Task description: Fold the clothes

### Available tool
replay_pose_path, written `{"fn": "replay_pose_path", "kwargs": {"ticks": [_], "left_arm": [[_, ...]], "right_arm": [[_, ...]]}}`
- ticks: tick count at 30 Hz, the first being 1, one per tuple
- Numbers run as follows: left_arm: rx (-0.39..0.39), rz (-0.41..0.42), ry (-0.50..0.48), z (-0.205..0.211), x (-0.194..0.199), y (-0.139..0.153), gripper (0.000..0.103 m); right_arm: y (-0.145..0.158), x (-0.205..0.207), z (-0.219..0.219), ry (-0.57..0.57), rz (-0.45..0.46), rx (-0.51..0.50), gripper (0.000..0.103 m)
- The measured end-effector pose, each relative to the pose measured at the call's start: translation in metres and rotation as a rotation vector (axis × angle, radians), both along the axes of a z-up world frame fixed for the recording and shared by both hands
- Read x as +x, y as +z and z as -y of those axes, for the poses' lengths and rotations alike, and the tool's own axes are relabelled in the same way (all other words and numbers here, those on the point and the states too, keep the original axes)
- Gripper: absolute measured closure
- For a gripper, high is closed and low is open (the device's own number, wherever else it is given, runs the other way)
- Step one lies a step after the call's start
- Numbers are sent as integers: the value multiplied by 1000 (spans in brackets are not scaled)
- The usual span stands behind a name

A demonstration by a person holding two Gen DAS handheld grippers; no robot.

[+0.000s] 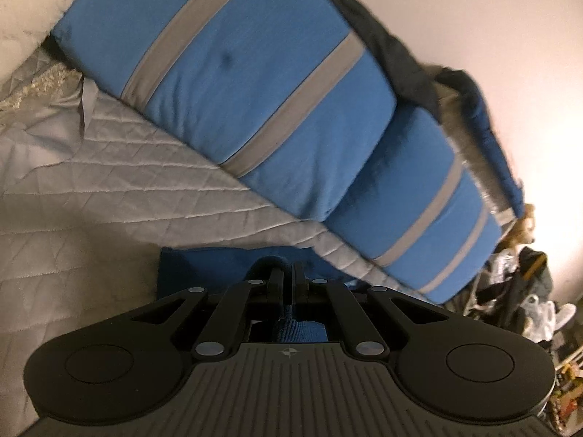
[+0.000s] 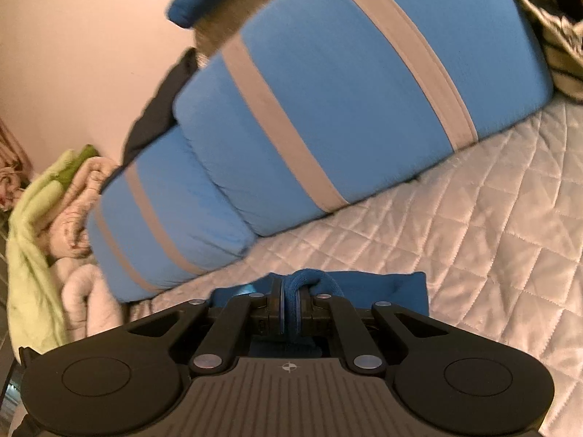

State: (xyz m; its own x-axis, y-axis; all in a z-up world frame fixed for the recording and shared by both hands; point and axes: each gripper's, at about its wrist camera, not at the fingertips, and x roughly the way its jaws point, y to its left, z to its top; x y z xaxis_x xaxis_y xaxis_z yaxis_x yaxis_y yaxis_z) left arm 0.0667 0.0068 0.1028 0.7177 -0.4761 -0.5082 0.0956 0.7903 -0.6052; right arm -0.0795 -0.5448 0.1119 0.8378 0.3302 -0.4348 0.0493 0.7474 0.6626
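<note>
Fabric of a deep blue garment (image 1: 204,266) lies at lower centre of the left wrist view, spread on a pale quilted bedcover (image 1: 109,189) that fills the left half of the frame. The left gripper (image 1: 288,273) has its two black fingers drawn close together with a fold of that blue cloth pinched between them; more of the cloth shows in the gap behind the fingers. Across the upper middle run two blue pillows with grey stripes (image 1: 233,83), slanting from upper left to lower right, with a dark cloth (image 1: 393,47) draped behind them against a pinkish wall (image 1: 492,18). Clutter sits at the right edge, too blurred to name.

In the right wrist view the right gripper (image 2: 289,293) is clamped on a bunched ridge of the same blue garment (image 2: 382,287), which spreads to the right of the fingers on the quilted bedcover (image 2: 492,218). The striped pillows (image 2: 328,102) slant across the upper centre. Green and beige bedding (image 2: 43,218) is heaped at the left edge.
</note>
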Motion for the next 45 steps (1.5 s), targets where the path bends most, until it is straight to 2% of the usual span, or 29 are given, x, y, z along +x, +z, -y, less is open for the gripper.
{"fn": "replay_pose_path", "kwargs": {"ticks": [7, 11, 12, 13, 14, 15, 16, 18, 21, 28, 35, 38, 39, 40, 41, 42, 43, 45], "left_arm": [[34, -71, 31, 0, 30, -34, 99], [-6, -130, 60, -5, 33, -52, 97], [-17, -145, 67, -6, 34, -57, 95], [-28, -160, 74, -8, 35, -61, 93], [-39, -175, 81, -9, 35, -66, 91], [-50, -189, 89, -10, 36, -71, 84], [-57, -185, 92, -11, 32, -71, 72], [-82, -177, 97, -12, 23, -68, 61], [-127, -182, 102, -16, 10, -66, 51], [-218, -214, 71, -18, -9, -69, 51], [-204, -267, 75, -11, -9, -77, 51], [-191, -275, 83, -7, -8, -80, 52], [-194, -276, 85, -6, -7, -81, 55], [-194, -277, 83, -6, -7, -81, 76], [-194, -277, 78, -6, -6, -80, 89], [-194, -278, 74, -5, -5, -79, 97], [-193, -278, 70, -5, -5, -78, 98], [-193, -280, 61, -4, -3, -76, 98]], "right_arm": [[-32, 30, 1, -19, -46, 2, 95], [-48, 40, -3, -23, -100, -8, 93], [-52, 42, -2, -28, -120, 1, 84], [-55, 42, -2, -31, -131, 17, 66], [-58, 42, -1, -33, -142, 33, 54], [-59, 39, 0, -39, -143, 45, 32], [-59, 36, 0, -40, -139, 48, 26], [-58, 30, 2, -34, -137, 62, 26], [-58, 19, 4, -16, -154, 97, 26], [-55, -4, -2, 33, -191, 136, 34], [-63, -10, -6, 6, -231, 198, 45], [-63, -8, -8, 4, -236, 195, 48], [-62, -6, -8, 5, -233, 196, 51], [-60, -5, -7, 6, -230, 196, 54], [-59, -4, -7, 7, -227, 197, 56], [-58, -2, -7, 8, -223, 197, 63], [-56, -1, -6, 9, -220, 198, 74], [-54, 2, -6, 12, -214, 199, 84]]}}
